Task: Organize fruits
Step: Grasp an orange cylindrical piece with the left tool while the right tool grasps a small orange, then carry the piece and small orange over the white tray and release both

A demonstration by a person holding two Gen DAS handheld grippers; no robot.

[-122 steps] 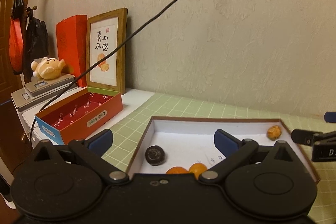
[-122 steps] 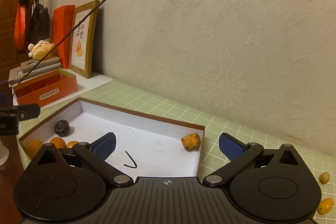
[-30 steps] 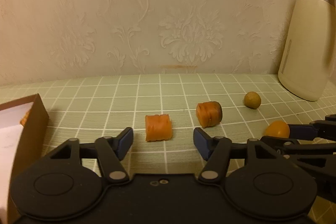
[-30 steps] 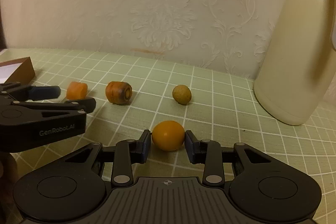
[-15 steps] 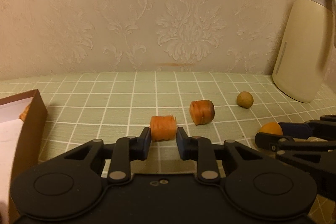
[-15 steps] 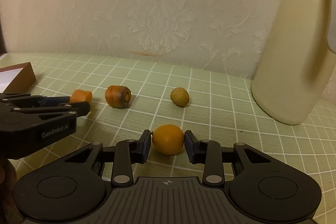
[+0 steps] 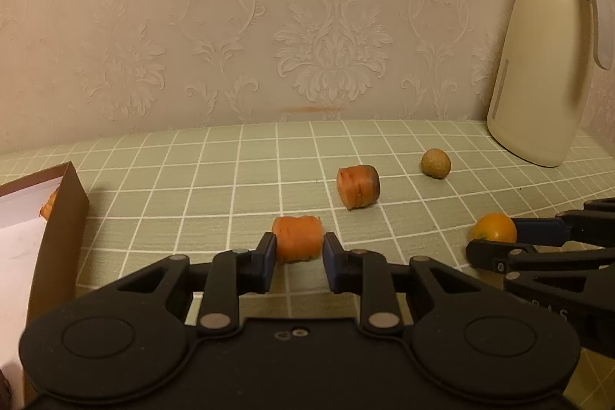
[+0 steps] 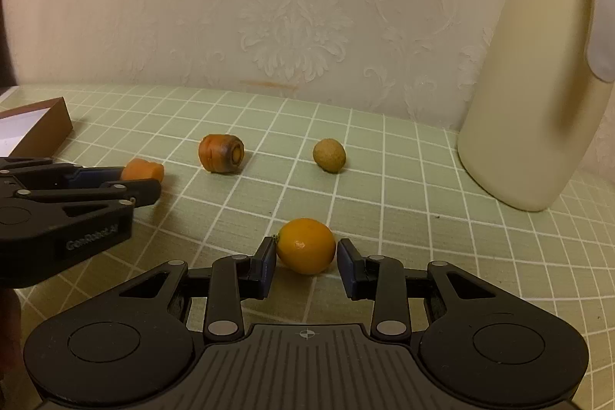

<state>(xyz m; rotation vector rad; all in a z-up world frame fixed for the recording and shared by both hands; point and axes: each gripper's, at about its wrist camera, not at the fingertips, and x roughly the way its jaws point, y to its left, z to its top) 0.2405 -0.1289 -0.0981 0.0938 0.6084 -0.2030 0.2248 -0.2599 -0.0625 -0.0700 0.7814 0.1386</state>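
Observation:
My left gripper [image 7: 298, 251] is shut on an orange carrot chunk [image 7: 297, 238], which also shows in the right wrist view [image 8: 142, 170]. My right gripper [image 8: 306, 261] is shut on a small orange citrus fruit [image 8: 306, 246], which also shows at the right of the left wrist view [image 7: 494, 227]. A second carrot chunk with a dark end [image 7: 358, 186] lies on the green checked cloth beyond. A small round brownish fruit [image 7: 435, 163] lies further right. The brown box with a white inside [image 7: 57, 218] sits at the left edge, with an orange piece partly hidden in it.
A cream thermos jug [image 7: 546, 64] stands at the back right against the patterned wall; it looms close in the right wrist view [image 8: 538, 83]. The box corner [image 8: 54, 125] shows at the left of the right wrist view.
Both grippers swung from the box to the loose pieces. Within the last second the left jaws shut on the carrot chunk. The right gripper keeps its hold on the citrus fruit.

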